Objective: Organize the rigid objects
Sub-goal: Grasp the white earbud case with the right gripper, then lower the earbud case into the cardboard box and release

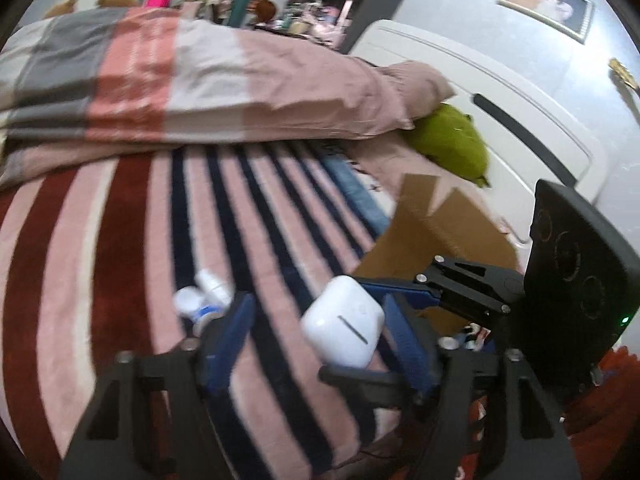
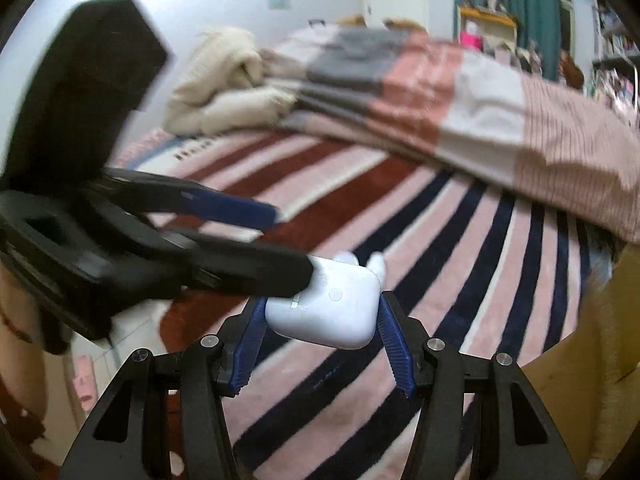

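A white earbud case hangs above the striped blanket with my right gripper shut on it, both blue pads against its sides. In the left wrist view the same case sits by the right-hand finger of my left gripper, which stands open, with a wide gap to its left-hand pad. My right gripper reaches in there from the right. In the right wrist view my left gripper comes in from the left, its lower finger over the case's upper left corner.
Two small white bottles lie on the blanket just beyond the case. An open cardboard box stands to the right on the bed, with a green plush behind it. A folded quilt and a beige blanket fill the far side.
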A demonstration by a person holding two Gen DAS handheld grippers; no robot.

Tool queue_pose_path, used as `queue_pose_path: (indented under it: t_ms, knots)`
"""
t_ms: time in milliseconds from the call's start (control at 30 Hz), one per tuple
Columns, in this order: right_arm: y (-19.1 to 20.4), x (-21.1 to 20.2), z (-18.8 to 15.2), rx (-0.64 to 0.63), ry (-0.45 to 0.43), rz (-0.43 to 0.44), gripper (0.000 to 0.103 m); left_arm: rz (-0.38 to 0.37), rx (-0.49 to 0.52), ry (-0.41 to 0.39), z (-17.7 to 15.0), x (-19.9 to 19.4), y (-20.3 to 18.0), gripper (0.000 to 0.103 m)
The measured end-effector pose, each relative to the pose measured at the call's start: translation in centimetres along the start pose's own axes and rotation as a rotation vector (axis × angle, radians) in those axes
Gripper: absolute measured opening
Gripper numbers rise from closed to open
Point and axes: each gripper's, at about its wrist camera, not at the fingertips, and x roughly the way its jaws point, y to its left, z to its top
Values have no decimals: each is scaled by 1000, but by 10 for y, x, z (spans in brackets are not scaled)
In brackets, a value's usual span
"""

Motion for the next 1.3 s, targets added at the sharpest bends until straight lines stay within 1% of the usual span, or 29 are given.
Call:
queue_pose_path:
  t_ms: [33,67,100,133,233,400,567,733,900,967,1033,1100,1133,1200,1233,1300]
  knots:
    - [-2,-11,2,-4,-18,-2,51,-10,13,3,3,1,-7,50]
    - [-5,-18,4,-4,-32,-4,51,-28,27,2,8,3,-16,48]
    - [-7,-25,3,-5,-40,-10,51,-48,37,-3,13,5,-25,41]
    - [-13,-33,3,-8,-50,-25,51,-67,41,-8,19,8,-33,32]
    - [-33,-49,1,12,-62,-53,51,-70,96,-1,34,22,-63,32]
    - [-72,-83,-9,48,-77,-125,51,-98,174,53,55,61,-111,31]
    - [-114,-107,-24,93,-42,-201,51,-115,233,128,69,106,-152,31]
    - [-146,-113,-40,128,31,-242,51,-132,257,192,76,141,-173,31]
    - [-162,-114,-54,159,76,-262,51,-136,259,235,76,162,-181,31]
    - [-170,-114,-57,188,93,-250,52,-120,259,234,75,165,-182,38]
    - [-174,-113,-60,225,112,-240,52,-80,269,226,75,165,-181,54]
    - [-173,-113,-61,227,115,-247,52,-62,266,217,75,161,-176,62]
    - [-172,-113,-61,221,117,-256,52,-58,260,212,76,158,-174,65]
    - [-169,-115,-61,214,119,-267,54,-51,250,195,78,151,-169,67]
    - [-167,-116,-61,213,116,-266,57,-43,245,182,78,146,-166,68]
    - [-163,-117,-59,212,112,-262,57,-31,242,165,79,135,-161,70]
